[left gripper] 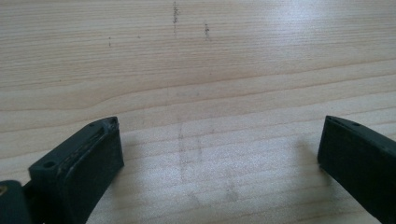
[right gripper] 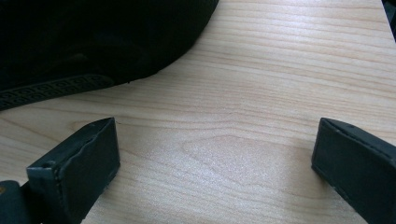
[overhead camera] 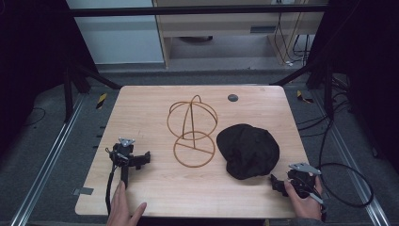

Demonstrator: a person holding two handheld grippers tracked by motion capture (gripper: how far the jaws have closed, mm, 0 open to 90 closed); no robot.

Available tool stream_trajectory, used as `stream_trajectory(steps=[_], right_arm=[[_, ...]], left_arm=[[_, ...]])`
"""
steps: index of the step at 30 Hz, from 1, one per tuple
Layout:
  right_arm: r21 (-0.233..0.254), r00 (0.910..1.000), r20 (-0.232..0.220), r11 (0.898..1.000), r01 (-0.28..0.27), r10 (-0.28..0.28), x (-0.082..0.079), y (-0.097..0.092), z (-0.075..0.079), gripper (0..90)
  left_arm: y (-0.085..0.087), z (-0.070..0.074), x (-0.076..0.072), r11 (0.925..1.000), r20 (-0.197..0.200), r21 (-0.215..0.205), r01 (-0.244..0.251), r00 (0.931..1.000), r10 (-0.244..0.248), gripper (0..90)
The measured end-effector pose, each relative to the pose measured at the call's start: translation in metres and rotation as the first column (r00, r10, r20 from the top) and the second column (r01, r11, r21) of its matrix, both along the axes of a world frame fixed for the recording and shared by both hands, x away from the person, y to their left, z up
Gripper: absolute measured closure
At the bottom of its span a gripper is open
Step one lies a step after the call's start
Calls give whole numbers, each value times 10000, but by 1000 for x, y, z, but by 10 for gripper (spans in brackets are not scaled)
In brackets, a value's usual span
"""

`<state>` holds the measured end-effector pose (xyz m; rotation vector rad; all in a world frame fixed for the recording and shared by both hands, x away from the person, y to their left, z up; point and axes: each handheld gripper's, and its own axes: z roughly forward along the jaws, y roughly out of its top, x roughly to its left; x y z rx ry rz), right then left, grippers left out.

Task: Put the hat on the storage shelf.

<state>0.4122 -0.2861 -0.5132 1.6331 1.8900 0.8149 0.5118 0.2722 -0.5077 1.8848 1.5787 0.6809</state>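
From my remote station: a pale wooden tabletop [overhead camera: 155, 188] stands on a grey carpeted floor [overhead camera: 42, 141] with black frame bars [overhead camera: 197, 10] around it. The largest thing on it is a black cap [overhead camera: 248, 150], lying crown up at the right of centre, toward the near edge. Just left of the cap, and close to touching it, stands a brass-coloured wire hat stand [overhead camera: 192, 129]: a round ring base flat on the wood with a domed cage of hoops rising behind it, toward the far side. A small dark round disc [overhead camera: 232, 98] sits in the tabletop near the far edge, well apart from the rest.

I see the left tool [overhead camera: 147, 157] resting at the near left of the tabletop, its black cable trailing off the near edge, with the person's left hand [overhead camera: 123, 208] lying open just behind it and not gripping it. In the left gripper view its jaws stand wide apart over bare wood grain, with nothing between them.

The right tool [overhead camera: 274, 182] is at the near right corner, held in the right hand [overhead camera: 305, 200], just beside the cap's near edge. In the right gripper view its jaws are likewise spread wide and released, bare wood between them, the cap's dark cloth and patterned strap lying just beyond the left jaw.
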Motion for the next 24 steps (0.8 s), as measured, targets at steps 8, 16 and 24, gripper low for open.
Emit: stream_trajectory(steps=[8, 16, 24], right_arm=[[127, 10000, -2, 9999, -51, 51, 0, 2, 6, 84], [-88, 9959, 29, 9959, -901, 902, -11, 16, 41, 103], [-409, 9845, -409, 9842, -1722, 1705, -10, 25, 87, 103]], left_arm=[[-1, 0, 0, 10000, -21, 23, -61, 10000, 61, 0], [-1, 0, 0, 10000, -18, 2, -87, 10000, 87, 0], [2, 0, 0, 9997, -19, 41, 224, 9997, -224, 0]])
